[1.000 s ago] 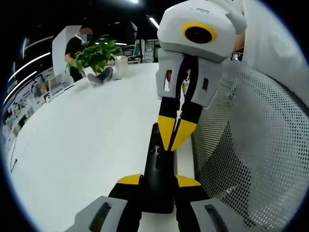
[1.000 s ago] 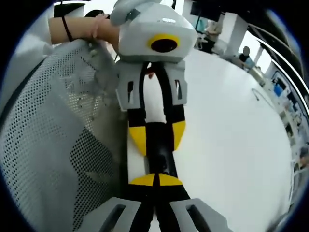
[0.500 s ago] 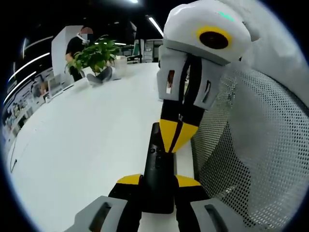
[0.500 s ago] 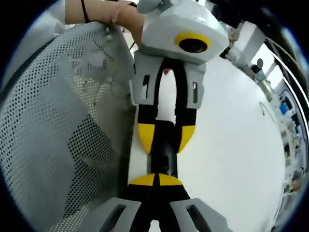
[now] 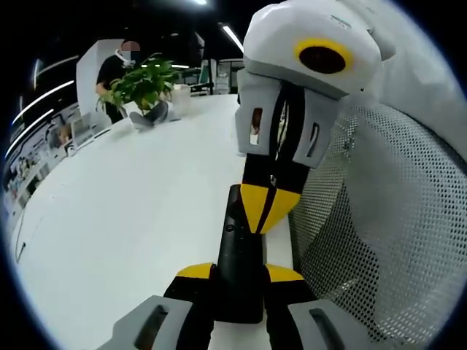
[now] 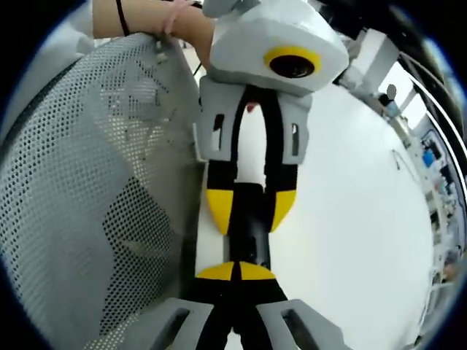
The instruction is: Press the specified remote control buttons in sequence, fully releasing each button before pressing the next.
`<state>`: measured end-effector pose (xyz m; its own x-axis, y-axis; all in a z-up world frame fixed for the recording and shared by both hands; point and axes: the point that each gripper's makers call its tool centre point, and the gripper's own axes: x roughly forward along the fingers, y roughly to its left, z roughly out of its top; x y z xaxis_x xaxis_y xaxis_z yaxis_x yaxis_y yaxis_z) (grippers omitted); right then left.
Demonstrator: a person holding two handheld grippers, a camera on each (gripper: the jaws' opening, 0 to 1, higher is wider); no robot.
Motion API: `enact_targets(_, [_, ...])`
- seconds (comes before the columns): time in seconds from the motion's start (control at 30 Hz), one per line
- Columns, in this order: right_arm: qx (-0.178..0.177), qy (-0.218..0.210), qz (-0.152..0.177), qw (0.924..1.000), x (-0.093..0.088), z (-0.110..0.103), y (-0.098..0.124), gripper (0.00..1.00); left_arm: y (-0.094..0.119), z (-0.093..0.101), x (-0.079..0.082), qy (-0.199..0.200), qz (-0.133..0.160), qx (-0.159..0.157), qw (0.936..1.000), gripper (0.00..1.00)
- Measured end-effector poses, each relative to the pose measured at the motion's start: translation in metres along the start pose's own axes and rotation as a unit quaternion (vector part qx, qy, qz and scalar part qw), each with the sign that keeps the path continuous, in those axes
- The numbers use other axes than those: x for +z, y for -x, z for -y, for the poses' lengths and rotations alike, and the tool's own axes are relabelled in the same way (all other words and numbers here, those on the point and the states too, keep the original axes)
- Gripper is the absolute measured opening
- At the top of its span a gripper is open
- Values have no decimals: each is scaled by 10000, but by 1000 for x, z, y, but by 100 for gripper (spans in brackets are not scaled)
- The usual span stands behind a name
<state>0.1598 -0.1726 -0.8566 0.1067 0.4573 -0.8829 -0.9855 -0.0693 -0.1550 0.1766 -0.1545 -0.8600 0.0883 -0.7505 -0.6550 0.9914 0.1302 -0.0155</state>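
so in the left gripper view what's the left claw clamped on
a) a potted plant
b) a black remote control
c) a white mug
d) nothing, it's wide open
b: the left claw has its yellow-tipped jaws closed on either side of the black remote control, while the right claw points its closed tips down at the remote's far end.

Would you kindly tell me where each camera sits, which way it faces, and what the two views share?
Left gripper view: rides on the left tool, looking along the slim black remote control it clamps, across the white table toward a green potted plant; the right tool enters, tips shut on the remote.
Right gripper view: rides on the right tool, facing back at the left tool and the person's forearm.
Shared: remote, table, grey mesh chair back.
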Motion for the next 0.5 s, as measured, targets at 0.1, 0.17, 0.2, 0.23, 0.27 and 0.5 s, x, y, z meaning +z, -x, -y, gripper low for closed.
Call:
enact_targets(0.1, [-22,-354,151,9993,2,1,0,0,0,0,0,-4,1,5,10000,25])
enact_targets(0.17, [82,-641,253,9976,3,3,2,0,0,0,0,-2,5,8,10000,25])
enact_targets(0.2, [145,-783,304,9964,3,3,2,0,0,0,0,-6,8,7,10000,25])
enact_targets(0.23, [182,-839,264,9960,2,4,3,0,1,0,0,-6,12,8,10000,25])
enact_targets(0.27, [167,-813,237,9963,2,6,4,0,0,0,0,-4,13,7,10000,25])
enact_targets(0.5, [121,-937,246,9952,1,21,7,0,0,0,0,-2,15,6,10000,25])
